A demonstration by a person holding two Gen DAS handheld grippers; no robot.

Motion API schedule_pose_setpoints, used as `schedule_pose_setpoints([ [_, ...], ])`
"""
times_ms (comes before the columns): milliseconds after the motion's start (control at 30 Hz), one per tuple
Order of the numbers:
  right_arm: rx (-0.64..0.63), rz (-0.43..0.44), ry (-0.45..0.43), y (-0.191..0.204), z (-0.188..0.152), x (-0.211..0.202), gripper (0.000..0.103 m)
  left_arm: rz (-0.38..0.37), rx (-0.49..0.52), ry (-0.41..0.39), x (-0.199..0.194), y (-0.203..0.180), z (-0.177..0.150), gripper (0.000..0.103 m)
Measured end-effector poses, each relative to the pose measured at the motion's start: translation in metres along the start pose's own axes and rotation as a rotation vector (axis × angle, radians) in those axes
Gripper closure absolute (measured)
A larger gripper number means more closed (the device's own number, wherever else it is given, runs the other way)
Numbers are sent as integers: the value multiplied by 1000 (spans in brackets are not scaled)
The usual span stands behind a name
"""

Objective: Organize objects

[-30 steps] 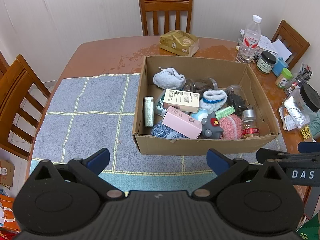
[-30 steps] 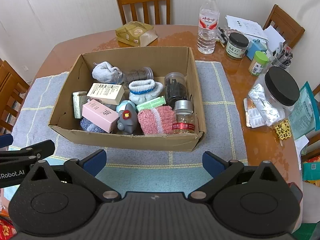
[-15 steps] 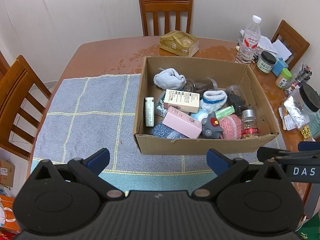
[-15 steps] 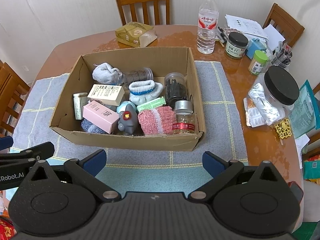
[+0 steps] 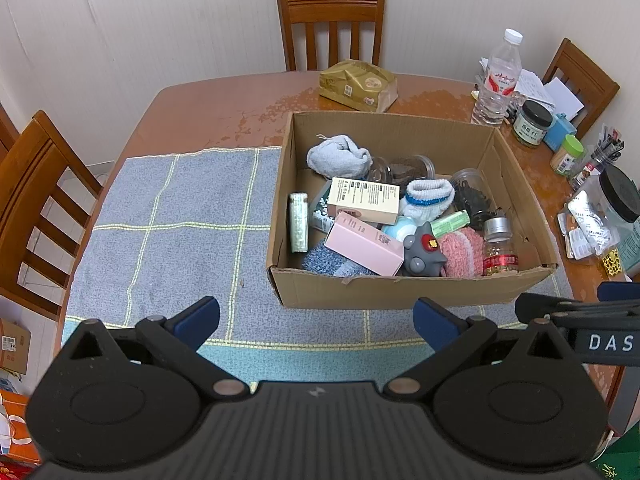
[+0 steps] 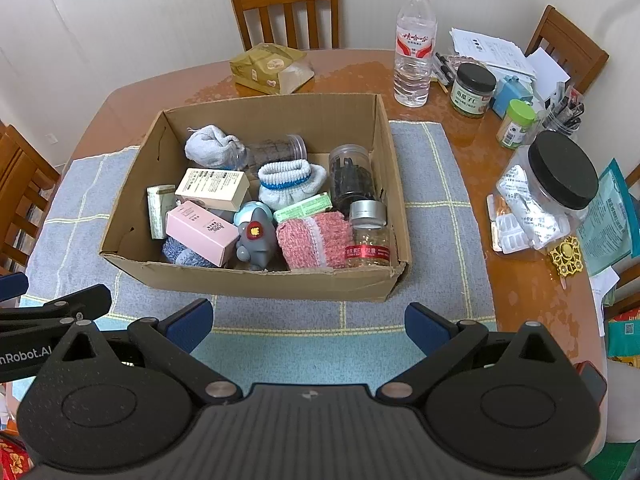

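An open cardboard box [image 5: 404, 290] [image 6: 256, 280] stands on a blue-grey mat [image 5: 180, 208] [image 6: 436, 216]. It holds a pink carton [image 5: 362, 243] [image 6: 202, 231], a cream carton [image 5: 364, 199] [image 6: 212, 189], a grey toy [image 5: 422, 249] [image 6: 256, 236], rolled socks, jars and a silver-capped bottle [image 5: 499, 246] [image 6: 368, 232]. My left gripper [image 5: 316, 322] hovers open in front of the box's near left. My right gripper [image 6: 308, 326] hovers open before the box's near wall. Both are empty and clear of the box.
Wooden chairs stand around the brown table [image 5: 208, 112]. A tan packet [image 5: 358, 85] [image 6: 272, 67] lies behind the box. To the right are a water bottle [image 6: 414, 40], jars, a black-lidded container [image 6: 556, 184], papers and pens. Bare mat lies left of the box.
Both views have shifted only slightly; the grippers stay open and nothing in the box has moved.
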State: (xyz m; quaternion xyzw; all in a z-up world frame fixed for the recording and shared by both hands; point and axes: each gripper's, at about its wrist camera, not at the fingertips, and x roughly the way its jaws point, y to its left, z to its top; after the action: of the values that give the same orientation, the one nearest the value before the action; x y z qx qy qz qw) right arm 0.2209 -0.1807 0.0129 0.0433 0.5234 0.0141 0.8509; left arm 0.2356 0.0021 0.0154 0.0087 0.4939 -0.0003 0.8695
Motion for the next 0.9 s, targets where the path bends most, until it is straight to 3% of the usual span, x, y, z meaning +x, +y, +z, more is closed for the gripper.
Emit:
schedule_pose_setpoints([
  [900,0,-2,-1,0,1,-2,0,6,1,7,1,0,0,1],
])
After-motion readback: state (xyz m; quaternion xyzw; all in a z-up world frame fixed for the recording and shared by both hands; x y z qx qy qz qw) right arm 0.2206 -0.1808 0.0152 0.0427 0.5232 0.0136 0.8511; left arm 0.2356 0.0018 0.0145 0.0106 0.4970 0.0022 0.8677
